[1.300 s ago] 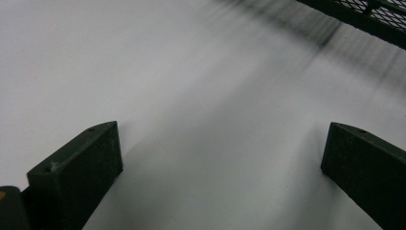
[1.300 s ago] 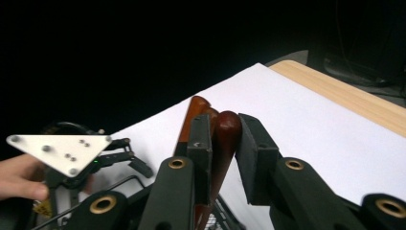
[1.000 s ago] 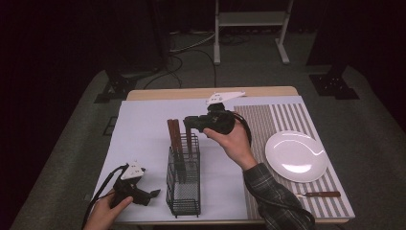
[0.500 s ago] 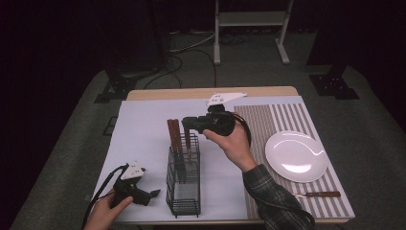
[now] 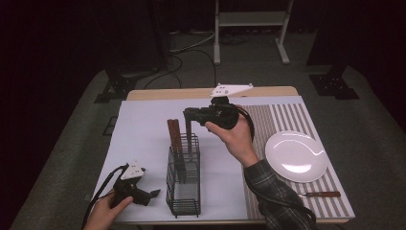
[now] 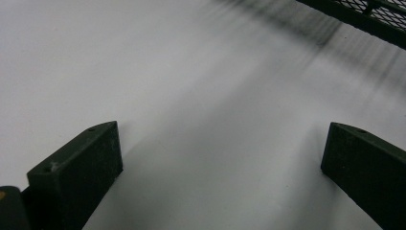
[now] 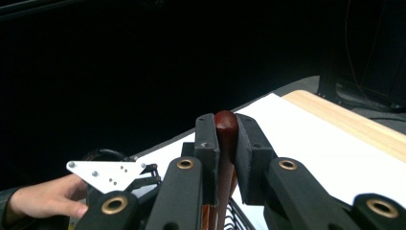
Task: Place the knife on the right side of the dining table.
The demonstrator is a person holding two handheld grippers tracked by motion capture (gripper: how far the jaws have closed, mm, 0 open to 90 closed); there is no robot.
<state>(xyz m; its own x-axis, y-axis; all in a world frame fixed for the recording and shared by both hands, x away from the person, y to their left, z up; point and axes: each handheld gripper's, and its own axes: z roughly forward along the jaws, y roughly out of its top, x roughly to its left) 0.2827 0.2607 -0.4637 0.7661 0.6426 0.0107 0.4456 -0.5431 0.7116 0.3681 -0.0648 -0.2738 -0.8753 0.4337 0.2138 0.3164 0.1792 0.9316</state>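
A black wire caddy (image 5: 183,191) stands on the white sheet, with two brown-handled utensils (image 5: 173,136) upright in it. My right gripper (image 5: 190,115) hovers level above the caddy's far end. It is shut on the top of a third brown handle (image 5: 189,141), which hangs down into the caddy. In the right gripper view the pads (image 7: 206,139) press both sides of the red-brown handle tip (image 7: 226,125). My left gripper (image 5: 152,194) rests low on the sheet just left of the caddy. Its jaws stand wide apart over bare white surface (image 6: 220,167).
A white plate (image 5: 297,155) sits on the striped mat (image 5: 287,120) at the right. A brown-handled utensil (image 5: 321,194) lies near the mat's front edge. The caddy's base (image 6: 364,19) lies close ahead of the left gripper. The table's wooden far edge (image 5: 191,93) shows behind.
The right gripper has drifted a little to the left with the handle in it. The left gripper has stayed where it was.
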